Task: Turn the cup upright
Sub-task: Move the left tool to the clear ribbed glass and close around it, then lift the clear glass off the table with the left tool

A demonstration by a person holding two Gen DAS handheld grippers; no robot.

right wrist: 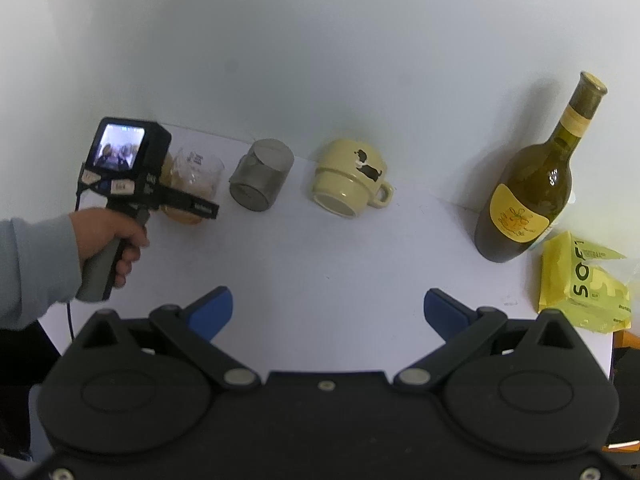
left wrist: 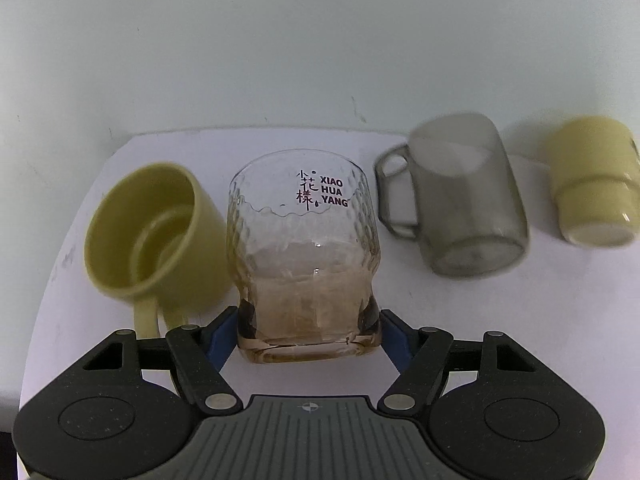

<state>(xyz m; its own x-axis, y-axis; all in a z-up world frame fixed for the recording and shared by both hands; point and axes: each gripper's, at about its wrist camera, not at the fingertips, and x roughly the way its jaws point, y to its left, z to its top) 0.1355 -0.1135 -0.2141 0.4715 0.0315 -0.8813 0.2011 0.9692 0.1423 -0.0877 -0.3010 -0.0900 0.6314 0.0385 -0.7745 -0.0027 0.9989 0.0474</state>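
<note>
Left gripper: we have its blue fingers closed against the thick base of the glass tumbler, one on each side.
Glass tumbler: it lies tipped in our grip, printed rim away from us, above the white table; we cannot tell if it touches the surface.
Right gripper: we hold it wide apart, with nothing between its fingers, back from the row of cups.
Neighbours: a yellow mug on its side just left of the tumbler; a grey translucent mug and a cream mug to its right, both on their sides.
Further out: a wine bottle and a yellow packet.
Progress: we judge the tumbler gripped but not yet stood up; the turn and the release remain.
</note>
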